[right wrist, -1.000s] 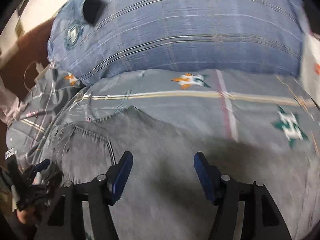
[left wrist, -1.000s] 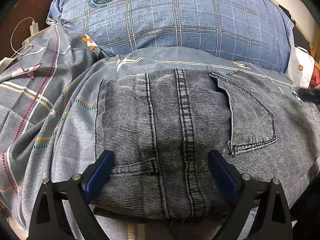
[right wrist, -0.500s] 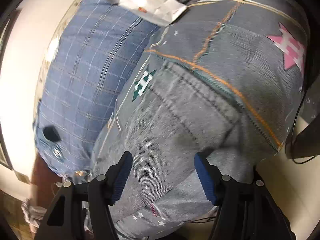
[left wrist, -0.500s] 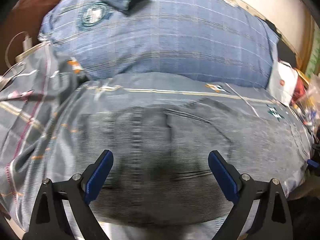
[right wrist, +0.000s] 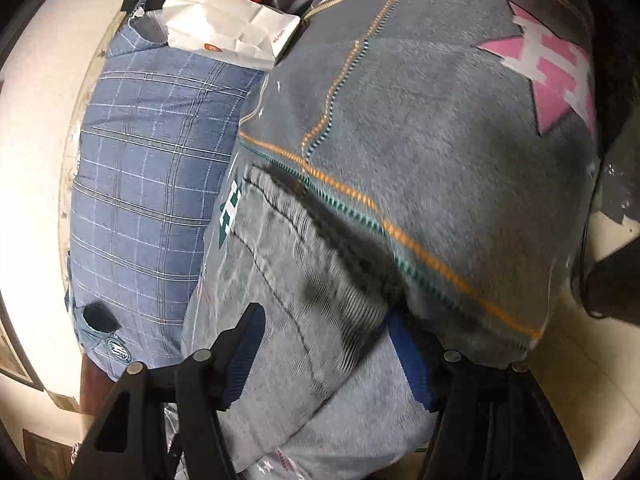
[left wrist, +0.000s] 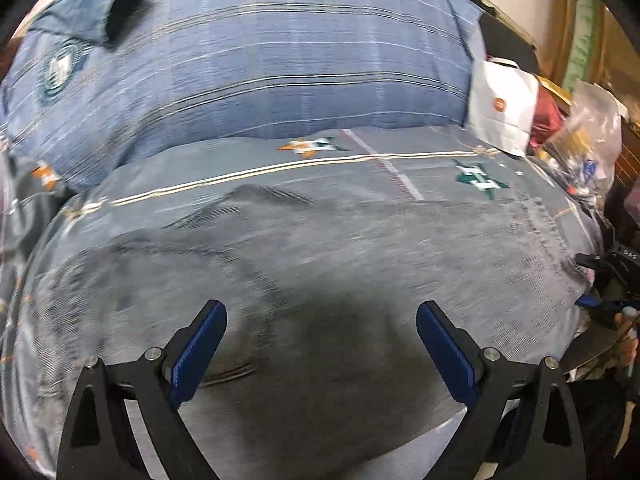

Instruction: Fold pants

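The left gripper (left wrist: 318, 346) was held with its blue-padded fingers spread wide and nothing between them, poised above the grey denim pants (left wrist: 320, 280). The right gripper (right wrist: 334, 350) was likewise seen spread apart, its jaws standing to either side of a trouser leg end at the corner of the bed; whether the pads were touching the cloth could not be told from the blurred view.

The pants were laid flat across the grey bedsheet (left wrist: 360, 160), which was printed with stars and thin stripes. In the right wrist view the stitched hem (right wrist: 280, 200) of the pants (right wrist: 304, 320) was seen lying just short of an orange-and-teal stripe on the sheet, with a pink star (right wrist: 548, 76) printed further off. At the right edge of the left wrist view the other gripper (left wrist: 612, 280) was seen at the far end of the pants.

Beyond the pants, a blue plaid pillow (left wrist: 260, 60) was seen against the head of the bed. Just beside it a white paper bag (left wrist: 500, 104) was standing; its contents were not visible. Next to that, a clear plastic bag (left wrist: 592, 128) was seen holding small items too blurred to be named.
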Demonstrator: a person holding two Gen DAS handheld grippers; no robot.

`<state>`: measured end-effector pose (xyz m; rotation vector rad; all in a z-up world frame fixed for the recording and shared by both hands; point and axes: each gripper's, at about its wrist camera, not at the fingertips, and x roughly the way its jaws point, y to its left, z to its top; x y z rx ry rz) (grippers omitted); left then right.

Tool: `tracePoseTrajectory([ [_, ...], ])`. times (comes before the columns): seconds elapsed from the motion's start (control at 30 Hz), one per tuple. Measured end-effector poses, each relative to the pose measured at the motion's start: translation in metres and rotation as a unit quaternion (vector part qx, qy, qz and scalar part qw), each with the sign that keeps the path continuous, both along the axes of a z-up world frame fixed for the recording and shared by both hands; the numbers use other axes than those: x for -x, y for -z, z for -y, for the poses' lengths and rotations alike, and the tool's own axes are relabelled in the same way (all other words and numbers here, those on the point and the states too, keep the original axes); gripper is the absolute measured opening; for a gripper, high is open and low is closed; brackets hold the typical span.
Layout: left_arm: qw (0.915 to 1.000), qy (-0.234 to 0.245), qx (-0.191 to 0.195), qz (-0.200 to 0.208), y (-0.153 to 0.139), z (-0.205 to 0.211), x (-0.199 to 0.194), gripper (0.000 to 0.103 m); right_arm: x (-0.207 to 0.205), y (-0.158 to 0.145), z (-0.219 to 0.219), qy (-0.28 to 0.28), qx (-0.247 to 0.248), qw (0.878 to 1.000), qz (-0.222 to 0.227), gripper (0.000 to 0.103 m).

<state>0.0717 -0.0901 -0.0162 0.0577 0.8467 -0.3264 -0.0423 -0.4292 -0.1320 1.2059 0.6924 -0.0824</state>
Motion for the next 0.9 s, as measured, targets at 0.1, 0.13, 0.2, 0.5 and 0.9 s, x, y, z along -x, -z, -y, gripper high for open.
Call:
tracePoseTrajectory([
  [0.1,0.9998,0.017,0.004,-0.005,0.004,0.026,-0.005,0.096,-0.001,0.001,0.000,0.002,0.009,1.000,-0.006,0.063],
  [0.13,0.9998,0.021,0.001,-0.005,0.006,0.033,-0.006,0.096,-0.001,0.002,0.000,0.005,0.010,1.000,-0.009,0.062],
  [0.2,0.9996,0.027,-0.003,-0.005,0.009,0.044,-0.007,0.096,0.004,0.001,0.001,0.018,0.019,1.000,-0.018,0.063],
  [0.5,0.9985,0.030,-0.037,-0.026,0.036,0.068,-0.019,0.096,-0.006,-0.004,-0.001,-0.012,0.083,0.996,-0.042,0.029],
  [0.9,0.9883,0.042,-0.143,-0.034,0.055,0.096,-0.024,0.098,-0.021,-0.044,-0.029,-0.042,0.200,0.978,-0.050,0.026],
])
